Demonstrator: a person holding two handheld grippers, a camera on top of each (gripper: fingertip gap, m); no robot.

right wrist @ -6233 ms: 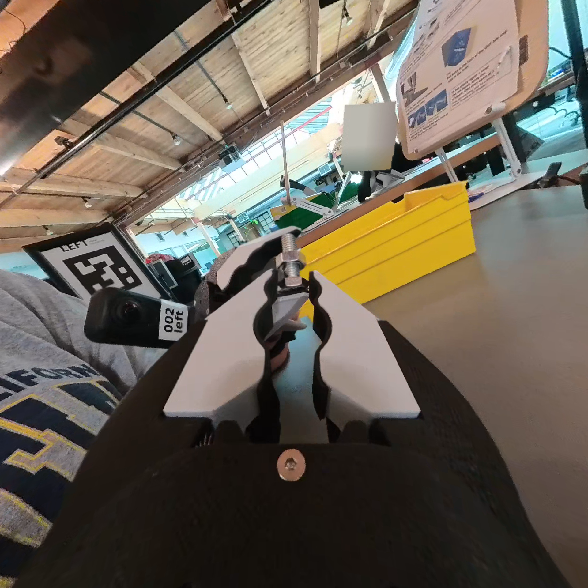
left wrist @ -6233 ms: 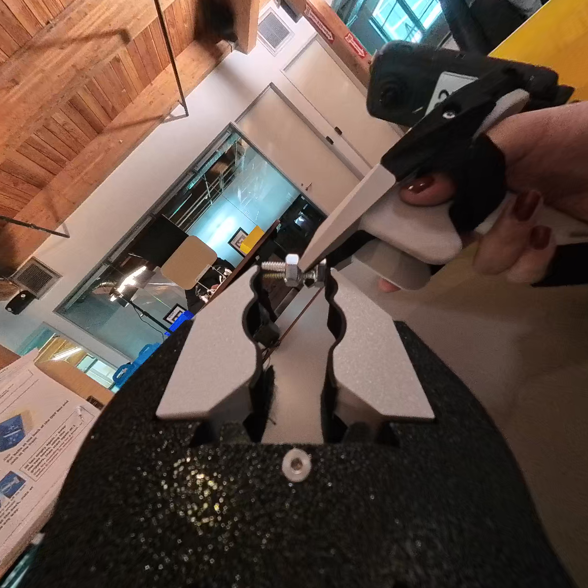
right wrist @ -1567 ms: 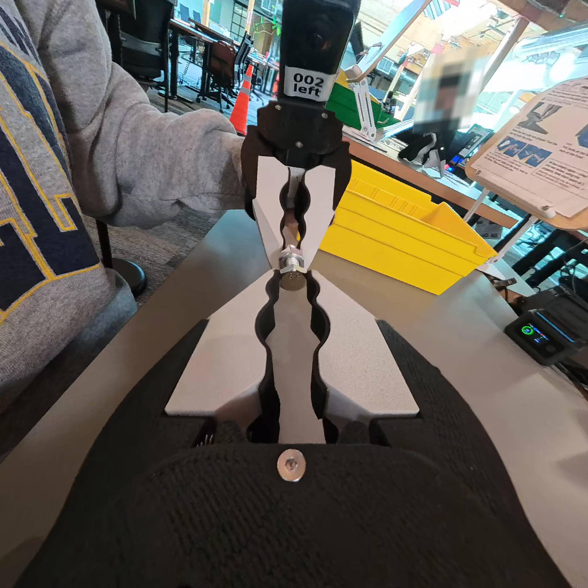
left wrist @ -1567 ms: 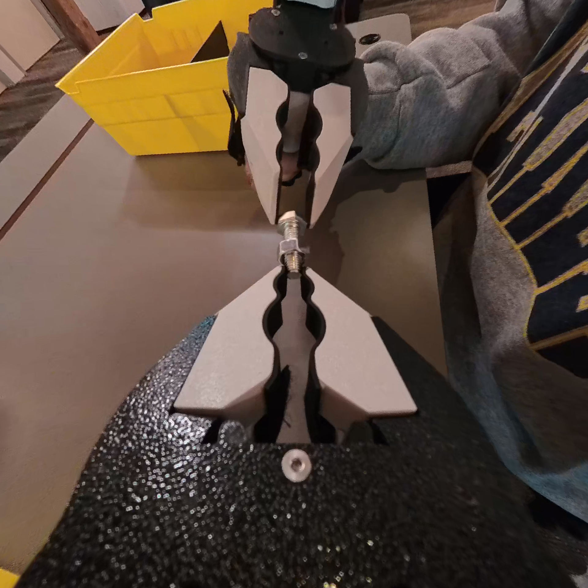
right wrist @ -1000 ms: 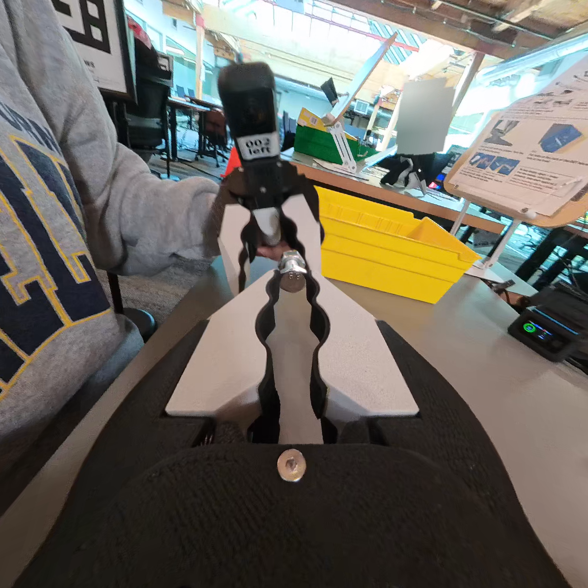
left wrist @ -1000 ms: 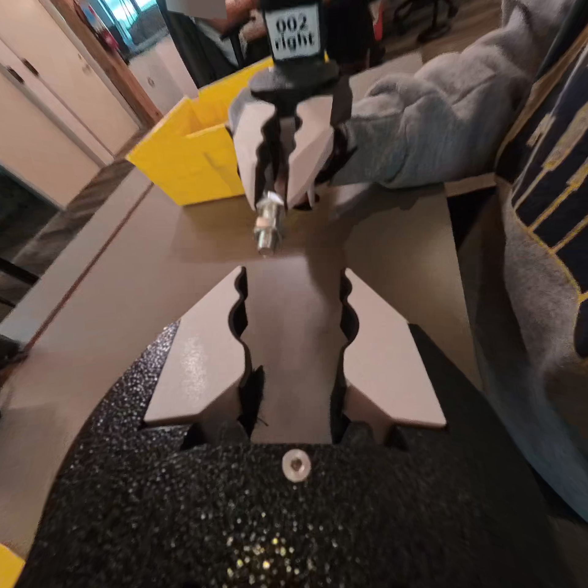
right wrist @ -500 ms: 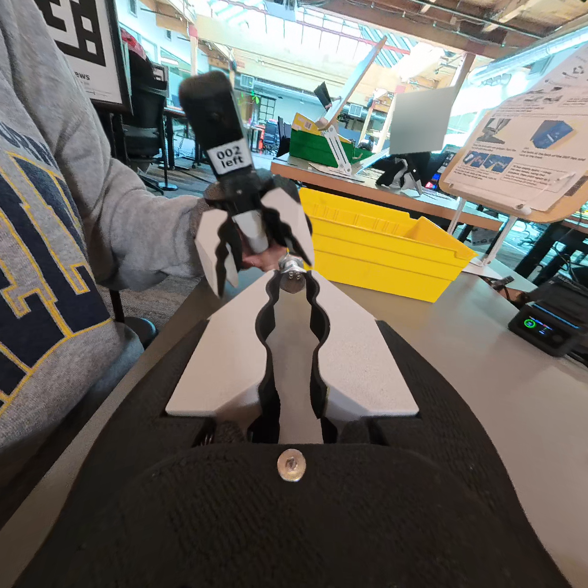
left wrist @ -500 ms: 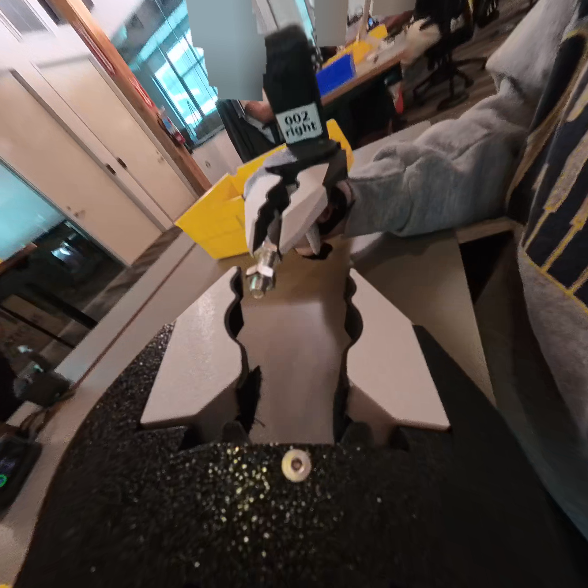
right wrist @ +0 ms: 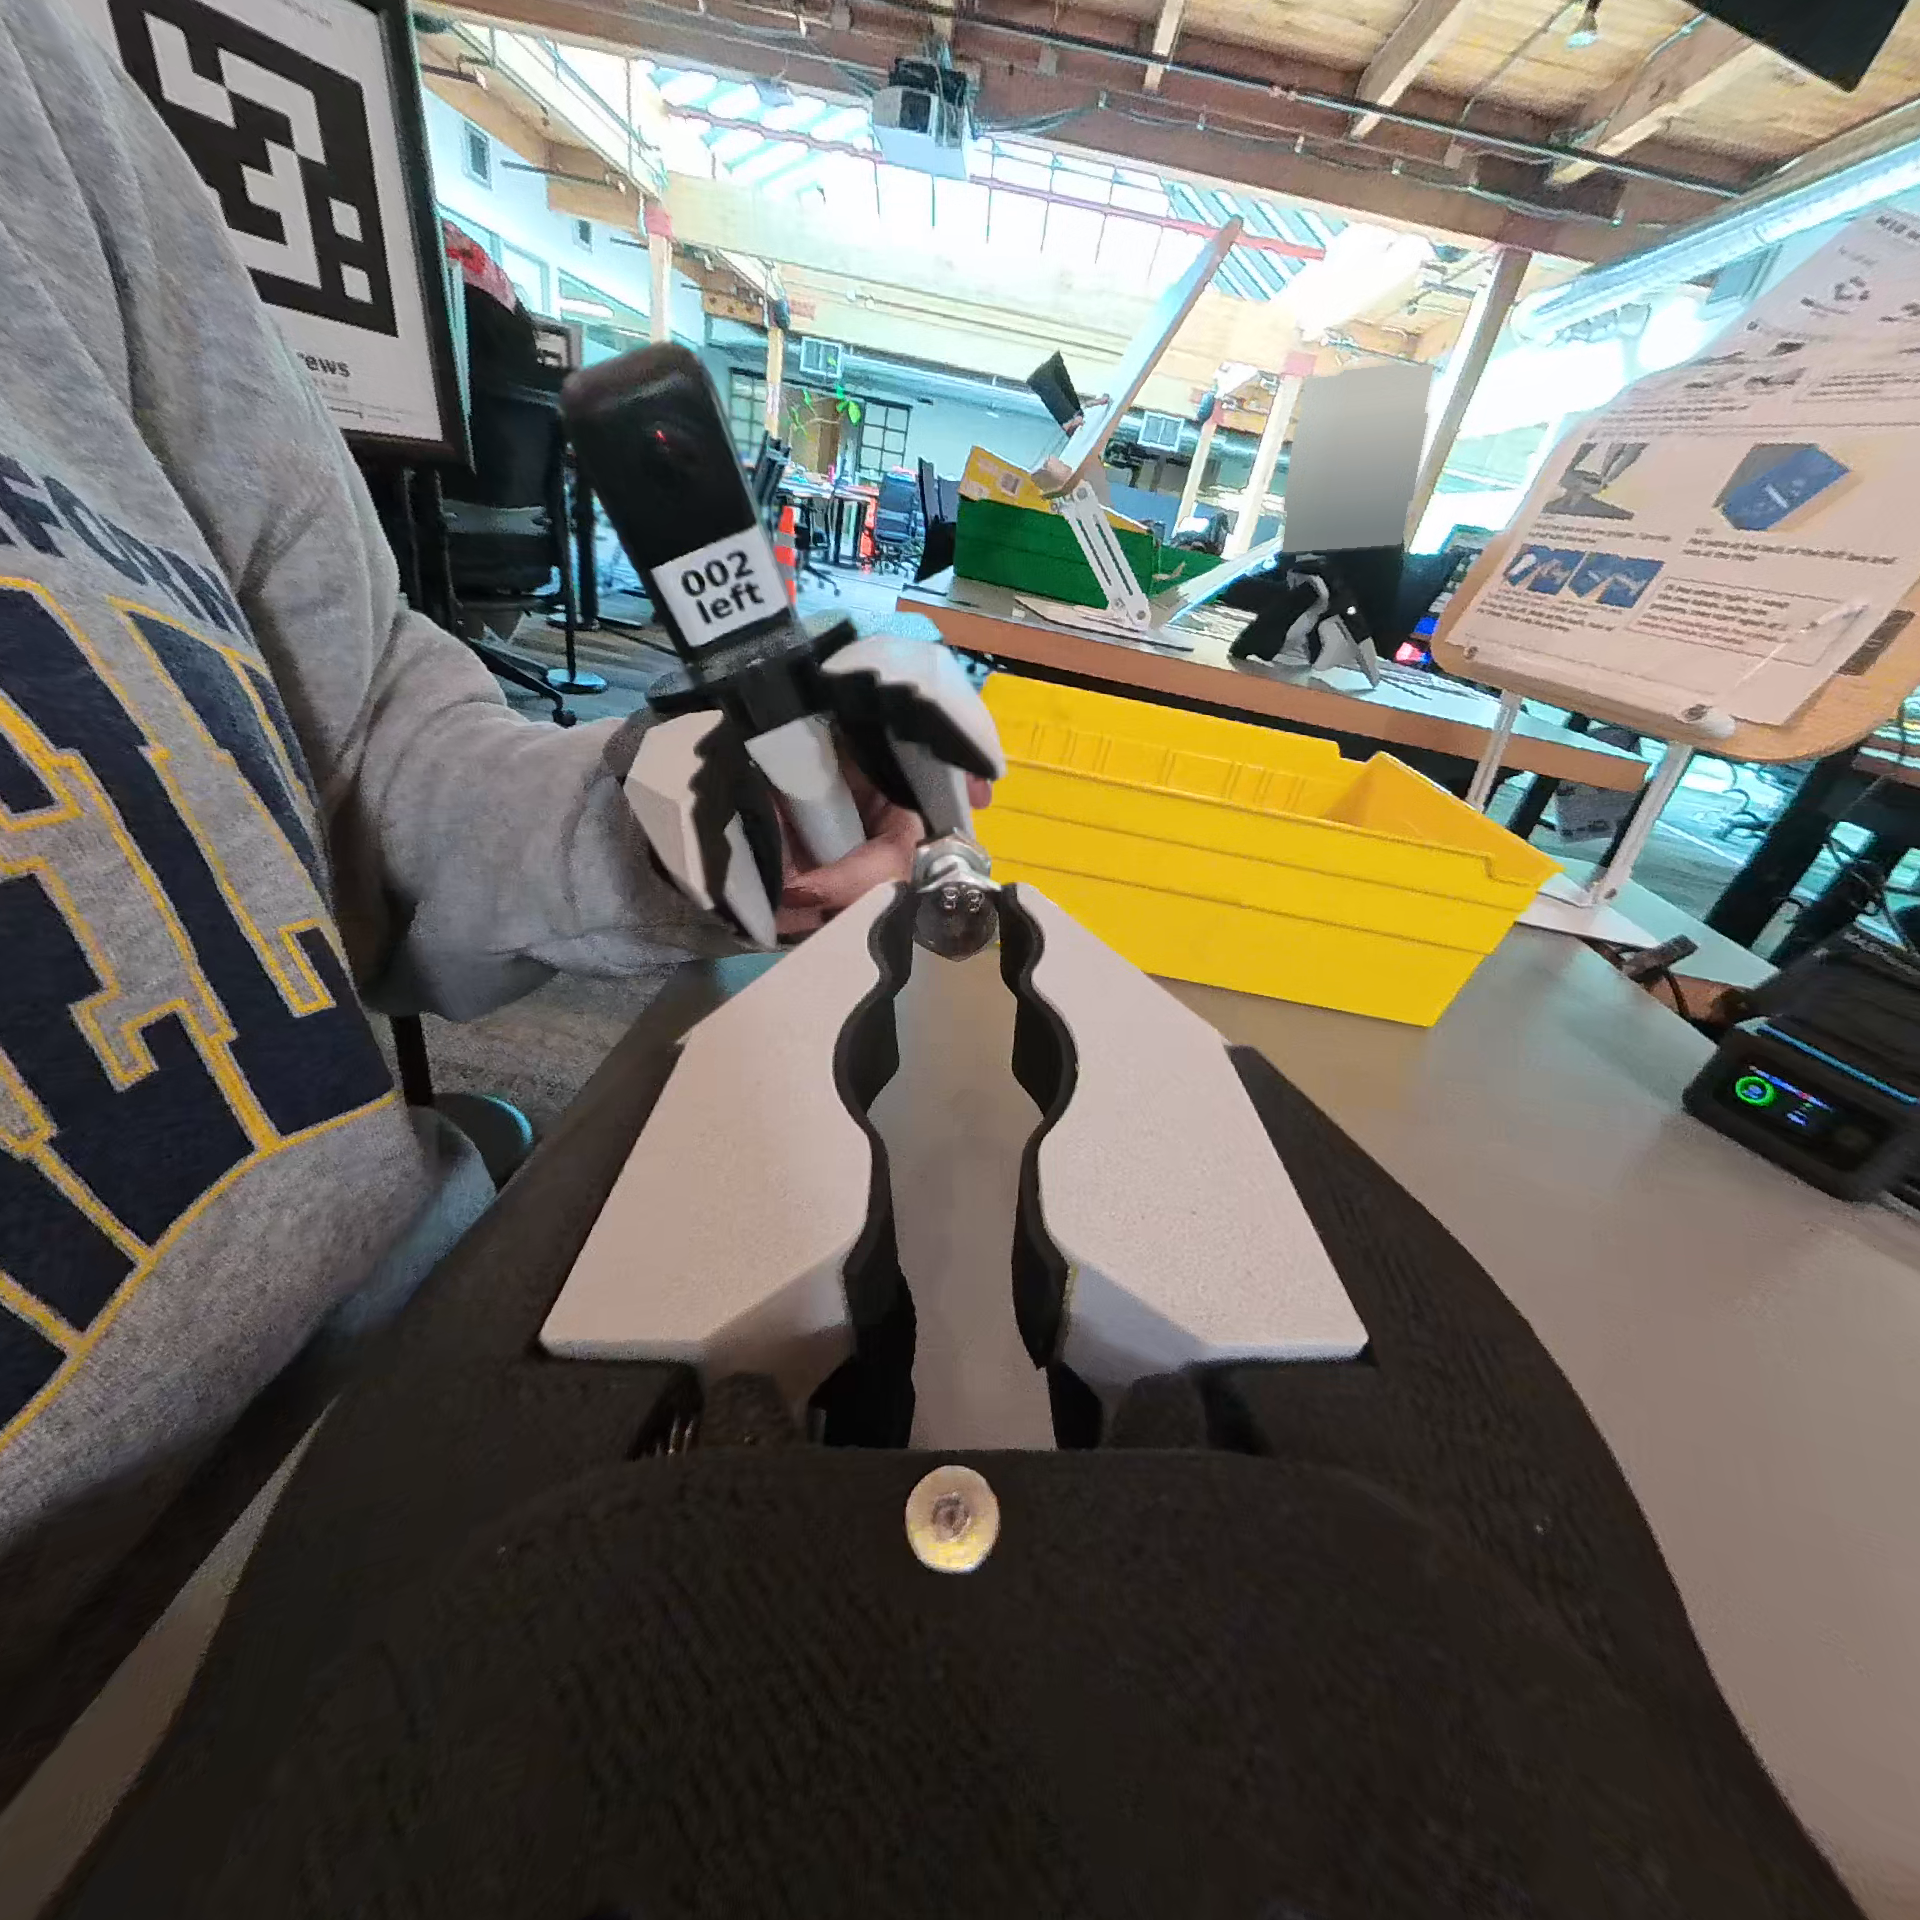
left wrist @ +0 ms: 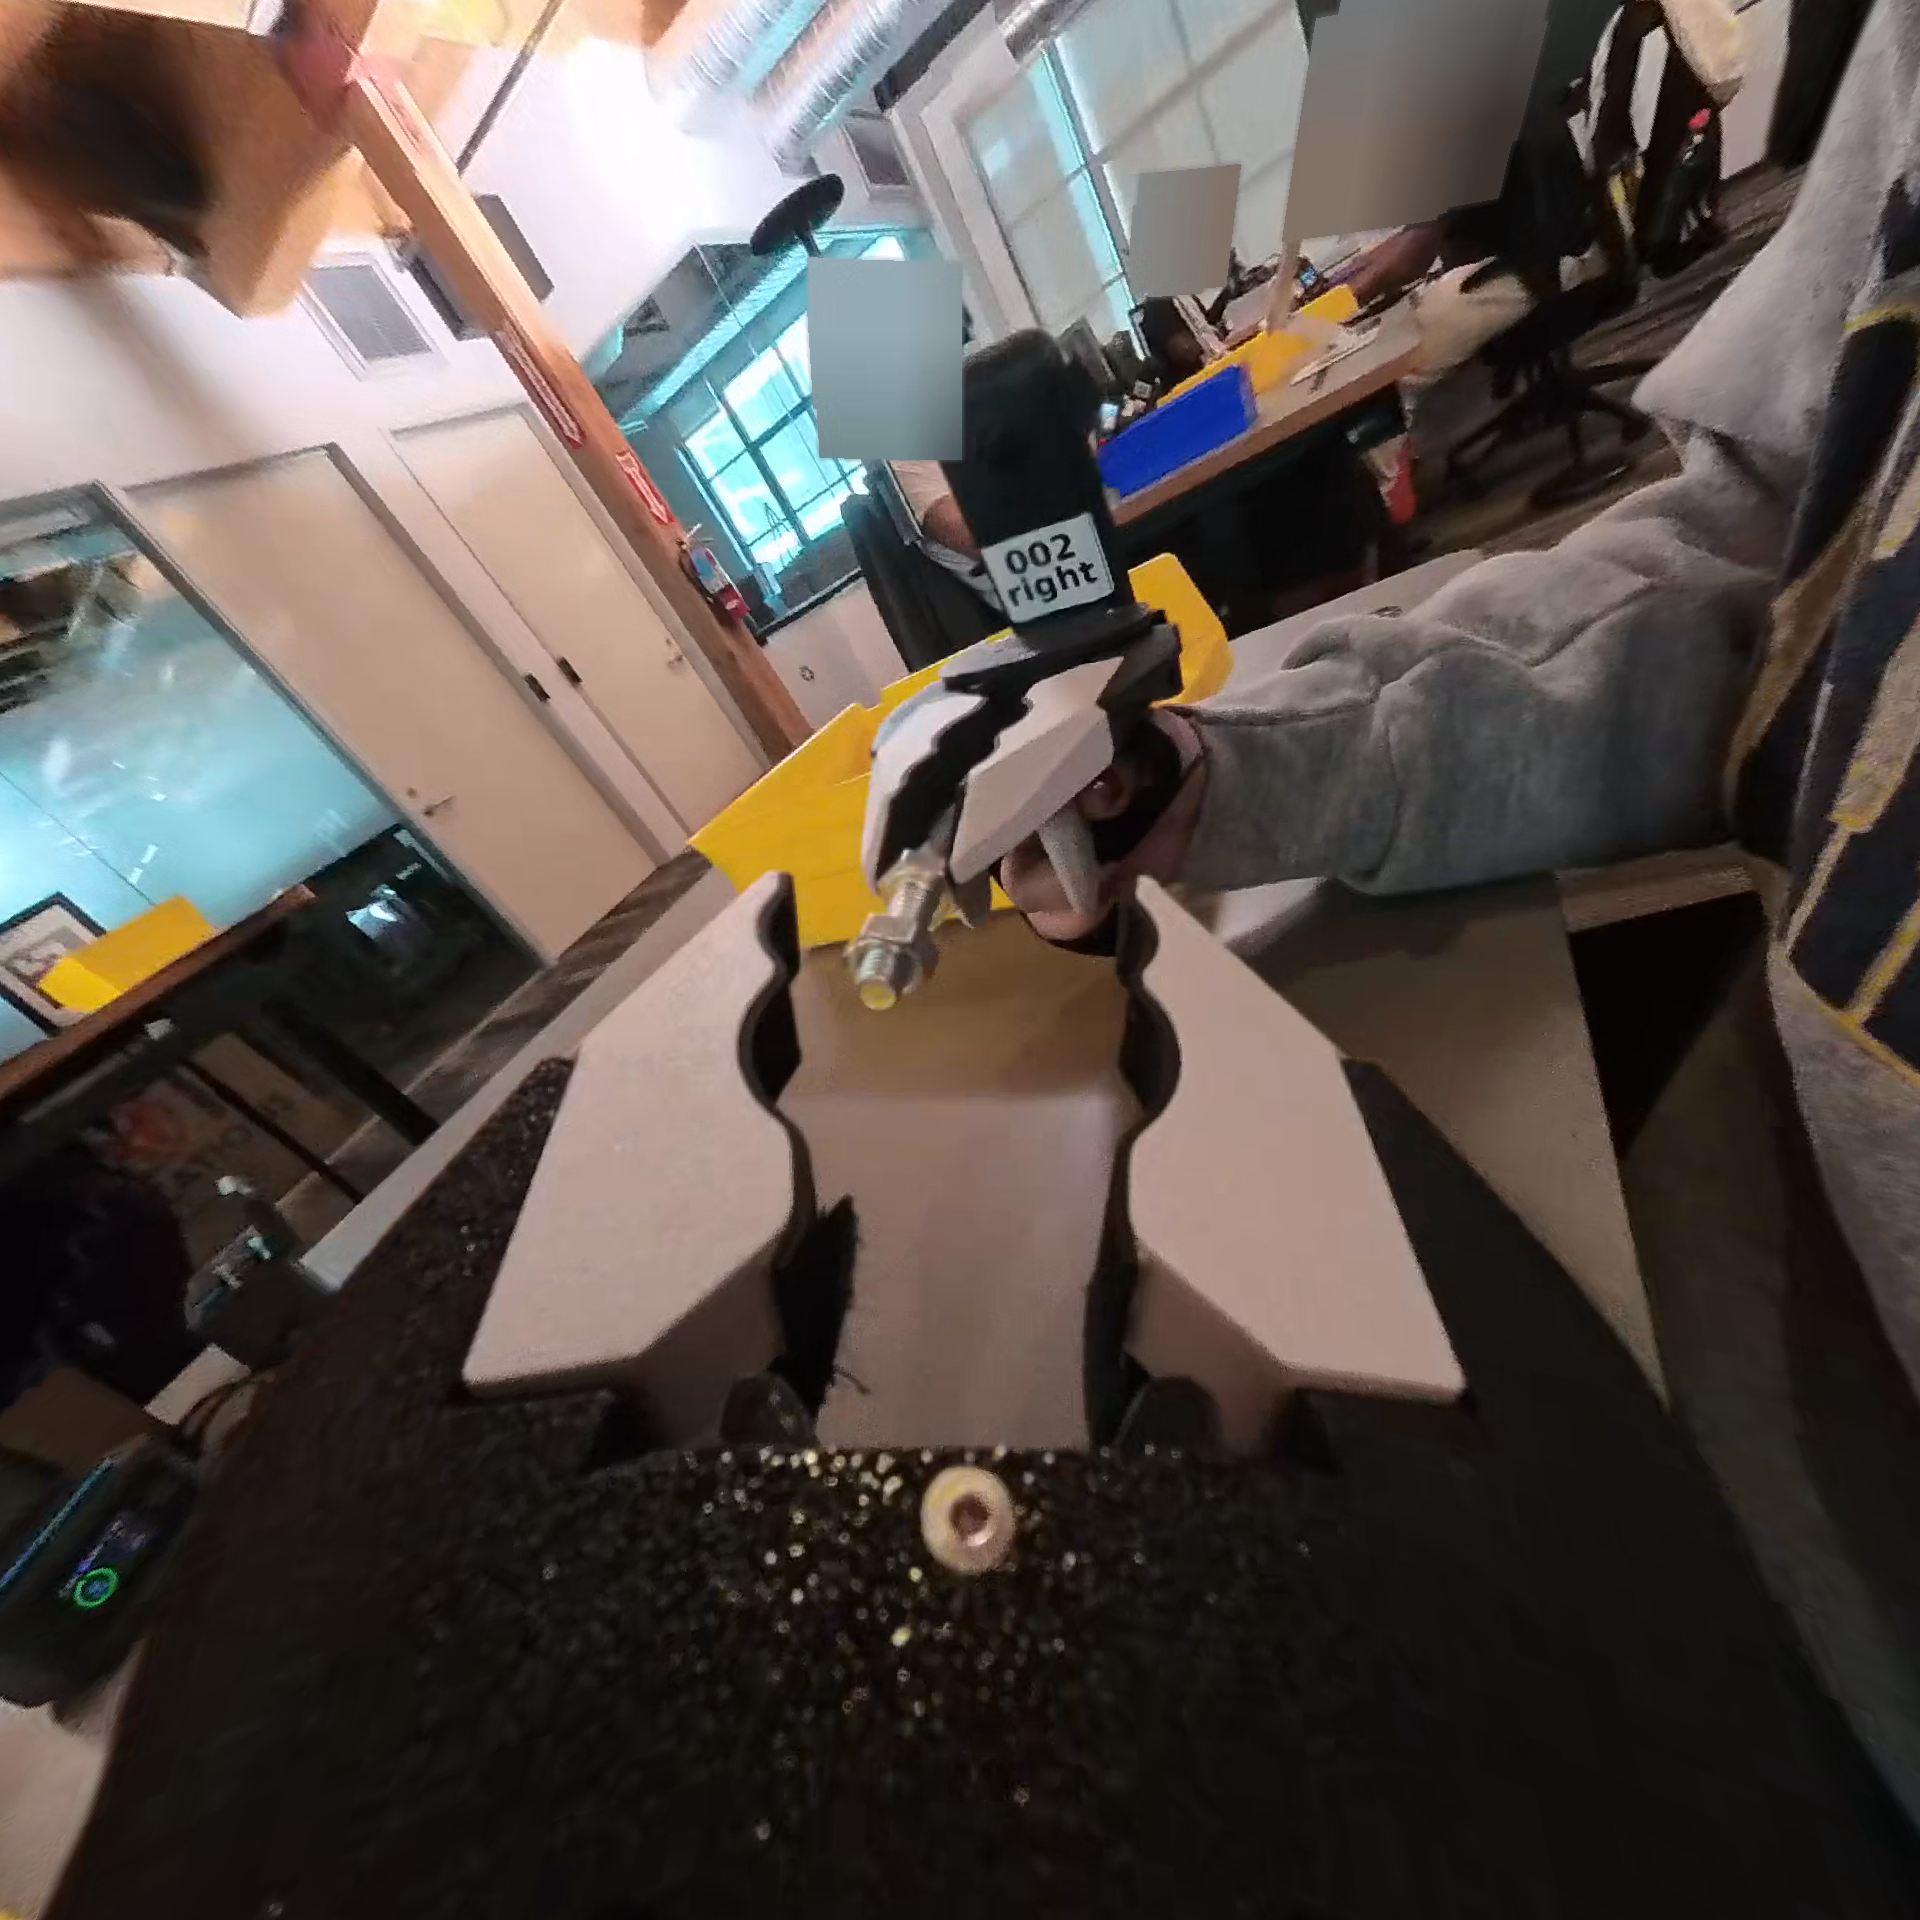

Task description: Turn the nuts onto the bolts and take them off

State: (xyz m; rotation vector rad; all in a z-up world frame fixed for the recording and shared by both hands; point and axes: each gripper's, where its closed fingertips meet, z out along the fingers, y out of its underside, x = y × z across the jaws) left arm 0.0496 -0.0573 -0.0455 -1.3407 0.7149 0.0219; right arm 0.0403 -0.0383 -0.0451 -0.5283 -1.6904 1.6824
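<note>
My right gripper (right wrist: 953, 914) is shut on the head of a silver bolt (right wrist: 951, 925) and holds it above the grey table (right wrist: 1558, 1299). A hex nut (right wrist: 951, 860) sits on the bolt's thread. In the left wrist view the right gripper (left wrist: 925, 868) points the bolt (left wrist: 914, 894) toward me, with the nut (left wrist: 894, 935) near its free end. My left gripper (left wrist: 956, 935) is open and empty. The bolt's end lies just inside its left fingertip (left wrist: 769, 935). In the right wrist view the left gripper (right wrist: 857, 857) is tilted, one finger (right wrist: 935, 748) just above the nut.
A yellow bin (right wrist: 1247, 873) stands on the table behind the grippers, also in the left wrist view (left wrist: 790, 831). A small black device with a green-lit screen (right wrist: 1808, 1122) lies at the right. A sign board on a stand (right wrist: 1714, 582) is behind it. The person's grey sleeves flank both grippers.
The left gripper has rolled sideways and tipped upward while staying open. The bolt now sits closer, beside its left fingertip. The right gripper still holds the bolt.
</note>
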